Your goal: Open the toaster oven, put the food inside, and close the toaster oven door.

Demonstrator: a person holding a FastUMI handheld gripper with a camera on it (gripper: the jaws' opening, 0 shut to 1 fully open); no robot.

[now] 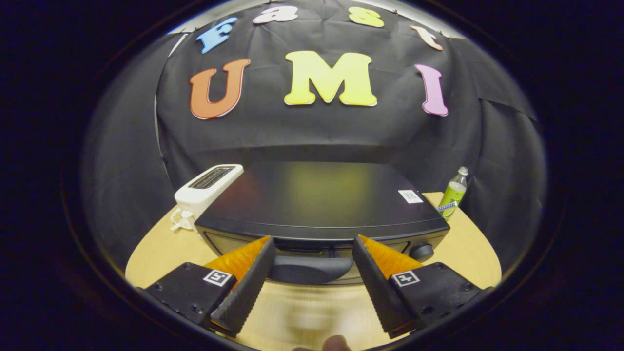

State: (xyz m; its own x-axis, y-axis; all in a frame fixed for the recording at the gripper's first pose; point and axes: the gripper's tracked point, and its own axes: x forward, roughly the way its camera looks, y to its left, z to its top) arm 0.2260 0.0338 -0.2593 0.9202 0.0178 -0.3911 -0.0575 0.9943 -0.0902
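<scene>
A black toaster oven (317, 200) stands on the round wooden table (463, 248), seen from above its front edge. Its dark door handle (309, 268) juts out at the front, and a round knob (421, 251) sits at the front right. My gripper (312, 241) is open, with orange-and-black fingers (248, 263) spread wide on either side of the handle. The handle lies between them, untouched as far as I can tell. The door looks closed.
A white pop-up toaster (207, 187) stands against the oven's left side. A green bottle (453, 195) is on the table to the oven's right rear. A fingertip (336, 342) shows below the fingers. Bare table lies in front of the oven.
</scene>
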